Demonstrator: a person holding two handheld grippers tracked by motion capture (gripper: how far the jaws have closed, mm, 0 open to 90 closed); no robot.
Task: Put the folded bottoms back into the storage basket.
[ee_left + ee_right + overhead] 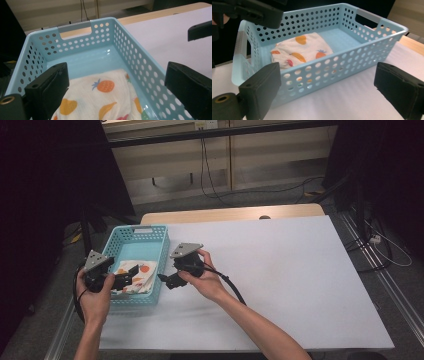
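Two grippers hover at the lower left of the high view, on either side of a pale blue basket that sits at the left edge of the white counter. A folded cloth printed with fruit lies in the near end of the basket, rumpled against the near wall.

The work in hand looks like either lifting the cloth out or letting go of it after setting it down; the pictures alone do not settle which. If it is to be lifted, the left gripper is the better placed: it hangs just over the cloth, inside the basket's near end. Doing it well would mean dropping straight down so the fingers straddle a raised fold rather than the flat middle, closing on several layers at once, and keeping clear of the perforated side wall so the basket is not dragged along.

Left fingers: spread wide, holding nothing, with the cloth between and below them in the left gripper view; whether they brush it I cannot tell.

The right gripper sits outside the basket, just beside its long wall, above the counter. Its fingers are also wide apart and empty, framing the basket's holed side in the lower half of the right gripper view, with the cloth beyond.
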